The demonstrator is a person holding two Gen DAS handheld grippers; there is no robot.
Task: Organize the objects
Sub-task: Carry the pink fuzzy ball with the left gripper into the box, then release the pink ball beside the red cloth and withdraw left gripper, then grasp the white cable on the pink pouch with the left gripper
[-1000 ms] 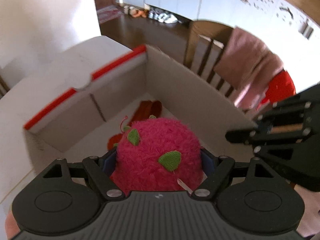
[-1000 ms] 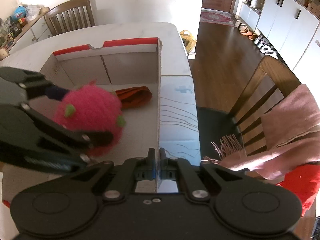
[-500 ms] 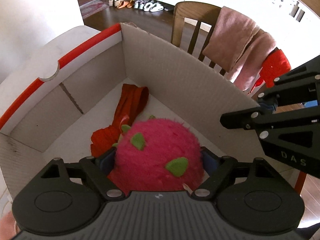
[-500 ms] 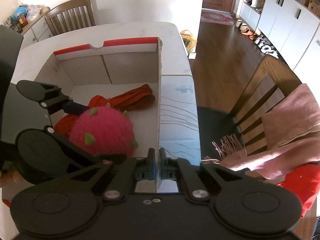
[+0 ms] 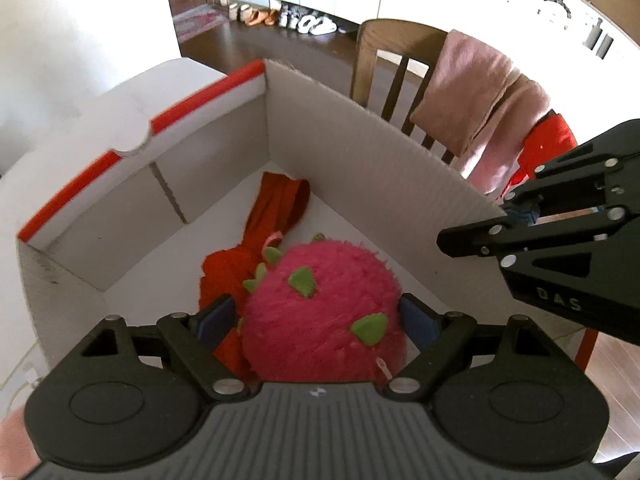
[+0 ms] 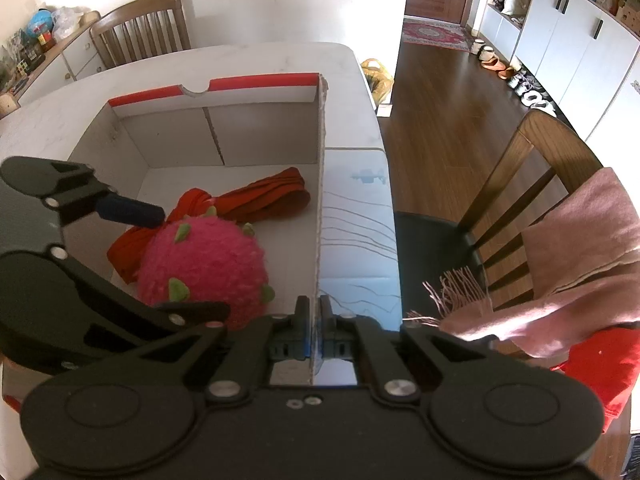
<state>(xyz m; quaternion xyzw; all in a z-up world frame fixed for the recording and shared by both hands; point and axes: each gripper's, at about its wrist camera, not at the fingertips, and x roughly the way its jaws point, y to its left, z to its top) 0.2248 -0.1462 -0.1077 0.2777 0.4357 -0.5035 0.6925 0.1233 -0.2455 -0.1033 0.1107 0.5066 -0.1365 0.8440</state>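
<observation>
Pink plush fruit [image 5: 320, 304] between left fingers [image 5: 214, 316]

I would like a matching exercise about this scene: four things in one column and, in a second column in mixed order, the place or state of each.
Things:
1. pink plush ball
2. orange cloth
3. pink scarf
4. right gripper

Places or states:
A. draped over a wooden chair beside the table
B. shut on the side wall of the cardboard box
C. lying on the box floor, partly under the ball
D. between the jaws of the left gripper, low inside the box

Pairs: 1-D, 2-C, 3-A, 4-B
</observation>
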